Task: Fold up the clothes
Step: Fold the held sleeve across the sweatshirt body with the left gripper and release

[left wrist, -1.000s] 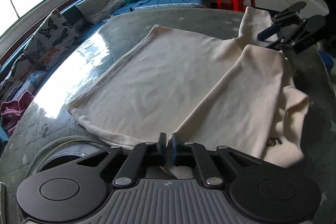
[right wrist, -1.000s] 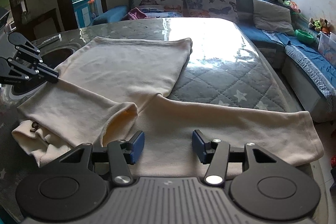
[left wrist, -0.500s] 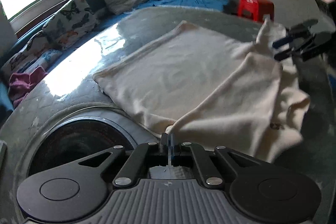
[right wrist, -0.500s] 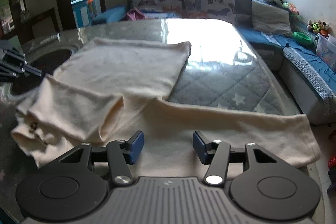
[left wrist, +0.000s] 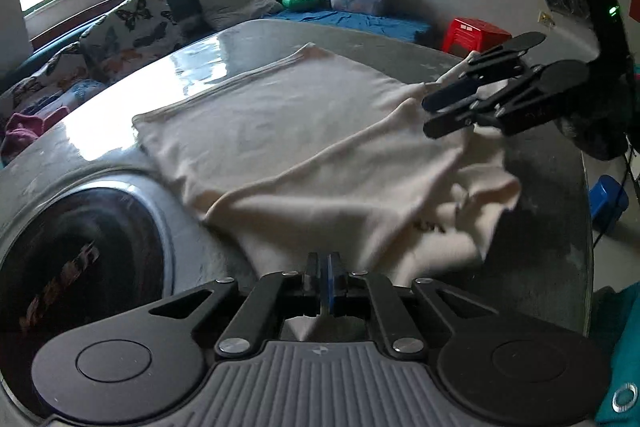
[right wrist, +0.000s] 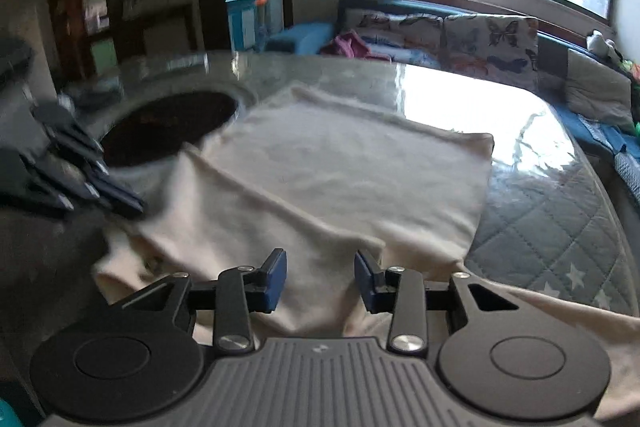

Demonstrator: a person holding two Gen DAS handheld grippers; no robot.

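A cream long-sleeved garment [left wrist: 288, 131] lies spread on the round quilted table [left wrist: 552, 195], one sleeve folded across its body. My left gripper [left wrist: 325, 269] is shut on the sleeve's cuff at the near edge. My right gripper [right wrist: 320, 273] is open and empty, hovering just above the garment [right wrist: 340, 167] near the shoulder. The right gripper also shows in the left wrist view [left wrist: 444, 115], above the garment's far right. The left gripper shows blurred at the left of the right wrist view [right wrist: 120, 201].
A dark round inset [left wrist: 72, 259] sits in the table at the left of the garment. A sofa with butterfly cushions [left wrist: 128, 23] runs behind the table. A red stool [left wrist: 476, 33] and a blue object [left wrist: 610, 203] stand beyond the table's right edge.
My left gripper has pulled the cuff back and to the left, away from the garment's body. My right gripper has swung left over the garment and stayed open.
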